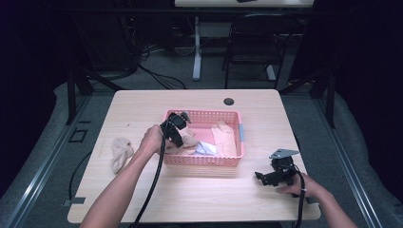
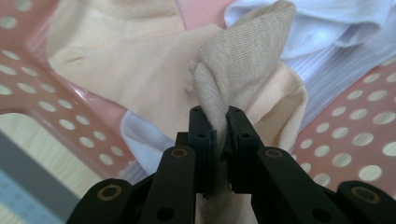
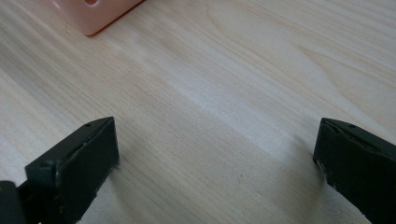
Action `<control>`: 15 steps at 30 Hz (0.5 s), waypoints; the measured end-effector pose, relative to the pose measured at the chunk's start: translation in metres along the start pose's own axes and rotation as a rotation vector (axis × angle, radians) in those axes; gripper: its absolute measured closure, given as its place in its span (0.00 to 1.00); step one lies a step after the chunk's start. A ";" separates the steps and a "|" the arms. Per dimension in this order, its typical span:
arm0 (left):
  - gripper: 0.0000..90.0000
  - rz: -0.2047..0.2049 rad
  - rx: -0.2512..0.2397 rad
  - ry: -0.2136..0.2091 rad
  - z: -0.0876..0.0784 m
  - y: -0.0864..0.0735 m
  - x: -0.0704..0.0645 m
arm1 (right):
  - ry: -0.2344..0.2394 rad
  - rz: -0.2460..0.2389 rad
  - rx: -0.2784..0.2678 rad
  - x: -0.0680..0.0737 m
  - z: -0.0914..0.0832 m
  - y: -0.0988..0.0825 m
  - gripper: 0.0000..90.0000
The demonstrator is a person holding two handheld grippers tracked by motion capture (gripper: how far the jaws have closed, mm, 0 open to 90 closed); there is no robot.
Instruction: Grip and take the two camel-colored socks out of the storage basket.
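Bunching beige ribbed sock (image 2: pixel 233 79) between fingers (image 2: pixel 201 135)

Dim room: black chair (image 1: pixel 256 40) on grey floor (image 1: pixel 157 71).

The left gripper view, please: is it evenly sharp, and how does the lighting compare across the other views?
Left gripper view: beige knit sock sharp, near claw linkage soft. High view: pale wooden table lit, surroundings dark. Right gripper view: soft shadows beside the open claw.
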State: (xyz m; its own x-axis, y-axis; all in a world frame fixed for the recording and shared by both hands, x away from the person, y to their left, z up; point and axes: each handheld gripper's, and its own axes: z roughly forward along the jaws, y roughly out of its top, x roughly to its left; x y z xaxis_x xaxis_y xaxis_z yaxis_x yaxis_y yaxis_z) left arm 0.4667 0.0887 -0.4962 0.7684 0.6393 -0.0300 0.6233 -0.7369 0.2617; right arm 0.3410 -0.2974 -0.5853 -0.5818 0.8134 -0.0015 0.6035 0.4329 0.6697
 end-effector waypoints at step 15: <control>0.91 -0.004 -0.017 -0.016 -0.012 -0.001 0.004 | 0.003 0.001 -0.002 0.000 0.000 0.000 0.00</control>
State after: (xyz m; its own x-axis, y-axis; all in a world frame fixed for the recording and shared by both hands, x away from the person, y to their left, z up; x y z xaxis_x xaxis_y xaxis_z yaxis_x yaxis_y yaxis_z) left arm 0.4672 0.0948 -0.4852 0.7684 0.6383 -0.0467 0.6237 -0.7305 0.2782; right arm 0.3409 -0.2974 -0.5854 -0.5826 0.8127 0.0012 0.6029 0.4312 0.6712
